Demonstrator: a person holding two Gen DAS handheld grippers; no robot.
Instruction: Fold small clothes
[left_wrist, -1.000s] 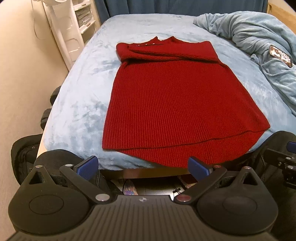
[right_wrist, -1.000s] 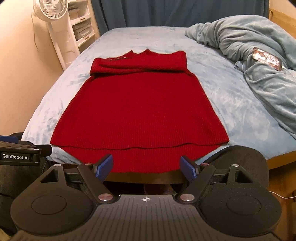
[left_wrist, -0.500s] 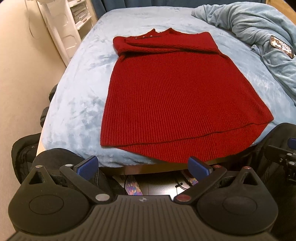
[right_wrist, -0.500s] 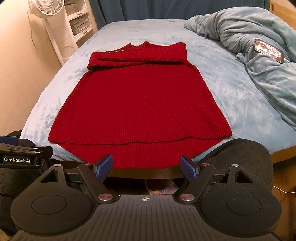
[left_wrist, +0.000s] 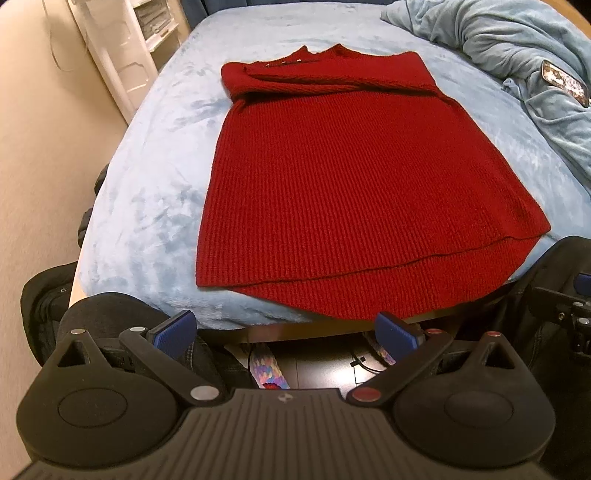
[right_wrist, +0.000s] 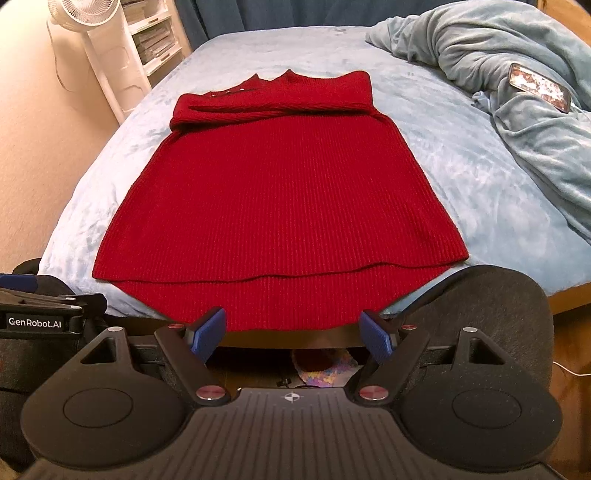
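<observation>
A red knit garment lies flat on the light blue bed. Its sleeves are folded across the chest near the collar, and its hem hangs slightly over the near edge. My left gripper hovers open just below the hem, off the bed edge, with nothing between its blue pads. My right gripper is also open and empty, in front of the middle of the hem. The left gripper's body shows at the left edge of the right wrist view.
A rumpled blue blanket with a phone on it fills the bed's right side. A white fan and shelf unit stand at the far left by the wall. The person's dark-clothed knees and patterned slippers are below the edge.
Both views have tilted slightly downward, so the garment sits higher in the frames and more floor shows under the bed edge. Both grippers stay open.
</observation>
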